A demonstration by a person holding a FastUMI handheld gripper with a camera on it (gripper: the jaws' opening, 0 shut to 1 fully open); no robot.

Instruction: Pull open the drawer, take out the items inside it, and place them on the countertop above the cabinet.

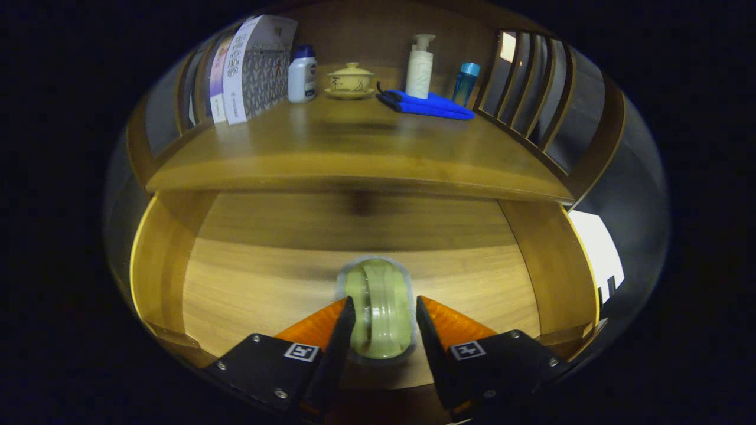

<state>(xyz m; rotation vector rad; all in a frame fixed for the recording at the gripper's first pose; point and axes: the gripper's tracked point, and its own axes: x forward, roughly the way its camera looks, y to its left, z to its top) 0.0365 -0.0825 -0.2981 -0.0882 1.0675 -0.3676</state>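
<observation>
While the drawer (248,283) stands pulled open beneath the counter (354,153), the gripper (383,316) holds a pale green ring-shaped item (378,307) between both fingers, over the drawer floor. Box lettering is unreadable.

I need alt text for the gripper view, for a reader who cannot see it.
The claw straddles a pale green, rounded jade-like object lying in the open wooden drawer; whether both fingers touch it is unclear. On the wooden countertop above stand boxes, bottles, a lidded yellow cup and a folded blue cloth.
</observation>
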